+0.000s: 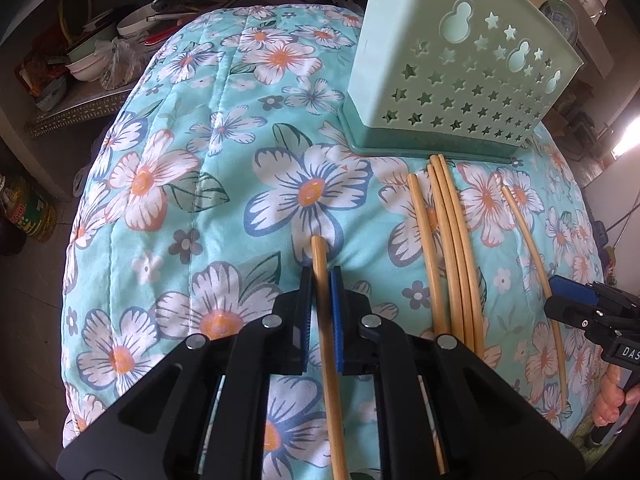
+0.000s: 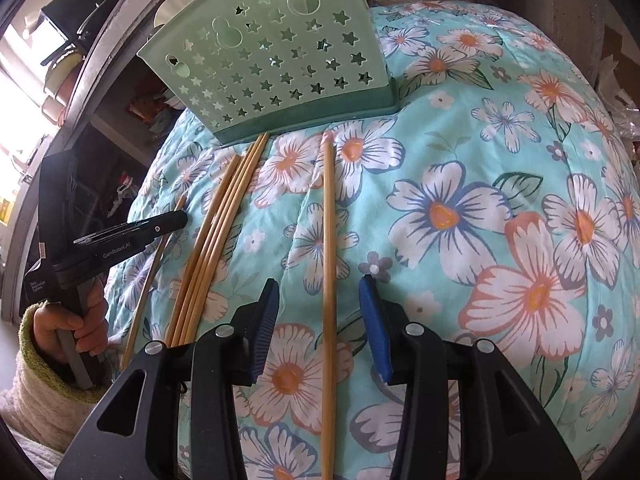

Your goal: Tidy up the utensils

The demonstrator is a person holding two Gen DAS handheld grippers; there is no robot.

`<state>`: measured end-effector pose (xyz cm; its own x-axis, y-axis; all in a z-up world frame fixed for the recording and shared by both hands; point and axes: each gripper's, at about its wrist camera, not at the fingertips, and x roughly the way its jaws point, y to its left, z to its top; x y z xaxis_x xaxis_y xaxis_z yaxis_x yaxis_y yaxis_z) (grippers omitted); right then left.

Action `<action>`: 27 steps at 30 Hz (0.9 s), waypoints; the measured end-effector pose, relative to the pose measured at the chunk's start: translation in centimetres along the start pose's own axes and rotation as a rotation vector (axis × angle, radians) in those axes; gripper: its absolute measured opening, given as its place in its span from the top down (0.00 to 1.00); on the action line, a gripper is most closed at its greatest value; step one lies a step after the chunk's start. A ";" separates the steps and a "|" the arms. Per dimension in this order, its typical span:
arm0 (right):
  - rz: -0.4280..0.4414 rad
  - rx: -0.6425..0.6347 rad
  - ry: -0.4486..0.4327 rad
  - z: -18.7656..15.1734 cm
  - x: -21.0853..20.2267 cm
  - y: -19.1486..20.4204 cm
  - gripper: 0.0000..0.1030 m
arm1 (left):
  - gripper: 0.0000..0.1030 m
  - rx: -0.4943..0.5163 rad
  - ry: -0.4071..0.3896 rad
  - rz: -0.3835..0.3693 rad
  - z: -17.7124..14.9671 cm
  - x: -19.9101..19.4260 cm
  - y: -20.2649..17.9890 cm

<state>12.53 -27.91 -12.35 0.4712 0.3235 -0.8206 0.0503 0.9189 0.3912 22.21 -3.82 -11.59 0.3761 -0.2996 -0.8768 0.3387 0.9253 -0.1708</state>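
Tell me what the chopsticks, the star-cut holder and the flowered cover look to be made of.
Slim tan chopsticks: probably bamboo, smooth and lightly glossy, with faint lengthwise grain.
Pale green star-cut utensil holder: moulded plastic, matte and slightly translucent, with clean punched holes.
Turquoise flowered cover: quilted printed fabric, soft and matte; stitched seams and puffy folds show.

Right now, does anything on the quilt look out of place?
Yes: every chopstick lies loose on the floral quilt, none visibly in the green holder. One stray chopstick sits apart, inside the left gripper.
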 end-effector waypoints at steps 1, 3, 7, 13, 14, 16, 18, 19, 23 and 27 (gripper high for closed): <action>-0.003 0.000 -0.002 0.2 0.0 0.1 0.60 | 0.92 -0.001 0.001 -0.001 0.0 0.0 0.0; -0.008 0.001 -0.008 0.6 0.2 0.2 0.60 | 0.92 -0.001 0.000 0.000 0.0 0.0 0.0; -0.015 -0.004 -0.027 1.6 0.4 0.6 0.60 | 0.92 0.000 0.000 0.001 -0.1 0.0 -0.1; -0.046 -0.019 -0.046 3.8 1.5 1.1 0.60 | 0.92 0.002 -0.003 0.004 -0.2 -0.1 -0.2; -0.055 -0.022 -0.045 4.1 1.8 1.2 0.60 | 0.92 0.002 -0.003 0.005 -0.2 -0.1 -0.1; -0.073 -0.030 -0.038 4.3 2.4 1.0 0.62 | 0.92 0.003 -0.003 0.005 -0.2 -0.1 -0.2; -0.088 -0.042 -0.040 4.2 2.7 1.0 0.62 | 0.92 0.002 -0.003 0.006 -0.2 -0.1 -0.1; -0.097 -0.051 -0.042 4.3 2.9 1.2 0.62 | 0.92 0.002 -0.003 0.005 -0.2 0.0 -0.1; -0.121 -0.067 -0.047 4.2 2.9 1.4 0.66 | 0.92 0.002 -0.004 0.008 -0.3 -0.1 -0.2; -0.141 -0.075 -0.049 4.5 3.4 1.8 0.69 | 0.92 0.002 -0.004 0.008 -0.2 -0.1 -0.2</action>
<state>18.24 -26.14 -12.54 0.5062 0.1804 -0.8433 0.0537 0.9694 0.2395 21.92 -3.90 -11.60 0.3821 -0.2933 -0.8763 0.3373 0.9271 -0.1633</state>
